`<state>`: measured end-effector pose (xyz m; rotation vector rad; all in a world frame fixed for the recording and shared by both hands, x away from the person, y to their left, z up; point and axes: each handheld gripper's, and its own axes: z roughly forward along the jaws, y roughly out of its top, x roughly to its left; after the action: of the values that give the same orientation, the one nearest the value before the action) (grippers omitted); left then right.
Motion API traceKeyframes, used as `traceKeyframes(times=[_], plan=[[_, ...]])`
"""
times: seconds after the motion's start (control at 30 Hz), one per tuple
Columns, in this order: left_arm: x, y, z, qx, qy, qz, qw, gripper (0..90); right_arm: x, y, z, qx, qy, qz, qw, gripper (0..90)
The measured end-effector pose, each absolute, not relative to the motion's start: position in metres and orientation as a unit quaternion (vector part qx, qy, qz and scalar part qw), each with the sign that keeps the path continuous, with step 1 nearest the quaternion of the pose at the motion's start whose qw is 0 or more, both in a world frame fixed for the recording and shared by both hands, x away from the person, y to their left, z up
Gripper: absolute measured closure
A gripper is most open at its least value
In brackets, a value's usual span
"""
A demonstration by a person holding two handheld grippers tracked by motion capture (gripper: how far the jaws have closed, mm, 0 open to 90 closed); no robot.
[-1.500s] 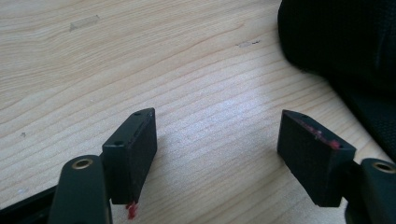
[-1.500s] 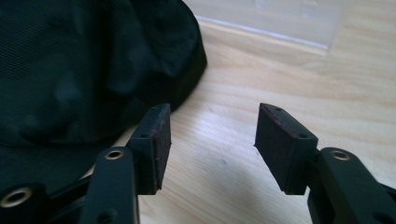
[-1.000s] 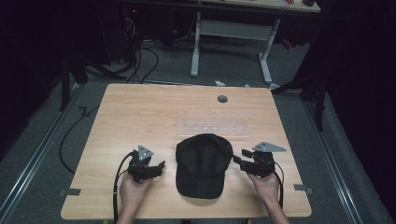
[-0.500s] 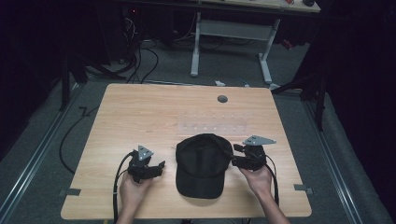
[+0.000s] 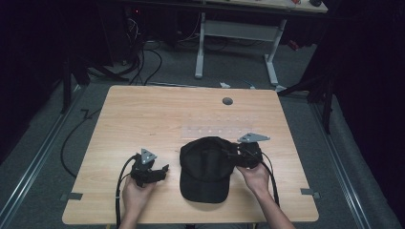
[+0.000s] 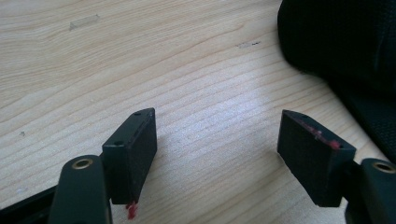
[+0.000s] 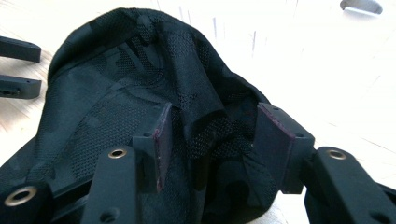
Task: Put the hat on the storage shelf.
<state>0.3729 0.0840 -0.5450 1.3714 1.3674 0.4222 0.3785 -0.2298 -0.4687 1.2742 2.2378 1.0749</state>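
Black fabric baseball cap lies flat on the pale wood-grain surface, toward the near edge at about 6 o'clock from the surface's centre, its brim pointing toward the person at 6 o'clock and its crown toward 12. Left tongs, black with a grey three-cornered plate on top, sit just off the cap's 9 o'clock side, held in the person's left hand; they are apart from the cap, with bare wood between. In the left gripper view the left tongs stand wide open with nothing but wood grain between the jaws, and the cap's dark edge lies beyond them toward 1 o'clock. Right tongs, also black with a grey plate, are at the cap's 3 o'clock side, in the person's right hand, their tips over the crown's edge. In the right gripper view the right tongs are parted, and a raised fold of the cap's mesh fabric stands between the jaws; the pads stand clear on either side of it, not pressing. The jaws have just been closing slightly around that fold. A small round dark grommet is set in the surface at 12 o'clock, well apart from the cap.
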Motion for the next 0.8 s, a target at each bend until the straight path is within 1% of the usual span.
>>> traceKeyframes(times=[0.13,0.17,0.2,0.23,0.27,0.3,0.37,0.4,0.47,0.53,0.57,0.6,0.67,0.8], plan=[[0.373,0.084,-0.545,0.579,0.577,0.178,0.548,28.8,0.380,-0.228,-0.472,0.452,0.788,0.382,0.170,52.8],[0.373,0.084,-0.545,0.579,0.577,0.178,0.548,28.8,0.380,-0.228,-0.472,0.452,0.788,0.382,0.170,52.8],[0.373,0.084,-0.545,0.579,0.577,0.178,0.548,28.8,0.381,-0.227,-0.473,0.451,0.790,0.379,0.171,57.4],[0.373,0.084,-0.545,0.579,0.577,0.178,0.548,28.8,0.381,-0.227,-0.473,0.451,0.790,0.379,0.171,57.4],[0.373,0.084,-0.545,0.579,0.577,0.178,0.548,28.8,0.381,-0.226,-0.474,0.449,0.792,0.377,0.171,61.8],[0.373,0.084,-0.545,0.579,0.577,0.178,0.548,28.8,0.381,-0.226,-0.475,0.447,0.792,0.377,0.172,63.8],[0.373,0.084,-0.545,0.579,0.577,0.178,0.548,28.8,0.382,-0.227,-0.476,0.445,0.794,0.379,0.168,67.5],[0.373,0.084,-0.545,0.579,0.577,0.178,0.548,28.8,0.382,-0.227,-0.476,0.445,0.794,0.379,0.168,67.5],[0.373,0.084,-0.545,0.579,0.577,0.179,0.547,28.8,0.381,-0.227,-0.477,0.441,0.796,0.381,0.165,72.8],[0.373,0.084,-0.545,0.579,0.577,0.179,0.548,28.8,0.381,-0.227,-0.478,0.438,0.796,0.382,0.166,74.2],[0.373,0.084,-0.545,0.579,0.577,0.179,0.548,28.8,0.382,-0.227,-0.479,0.433,0.800,0.382,0.166,77.3],[0.373,0.084,-0.545,0.579,0.577,0.179,0.548,28.8,0.382,-0.227,-0.479,0.433,0.800,0.382,0.166,77.3],[0.373,0.084,-0.545,0.579,0.577,0.179,0.547,28.8,0.382,-0.227,-0.480,0.426,0.803,0.382,0.166,80.1],[0.373,0.084,-0.545,0.579,0.577,0.180,0.548,28.8,0.382,-0.229,-0.479,0.430,0.801,0.386,0.156,82.4]])
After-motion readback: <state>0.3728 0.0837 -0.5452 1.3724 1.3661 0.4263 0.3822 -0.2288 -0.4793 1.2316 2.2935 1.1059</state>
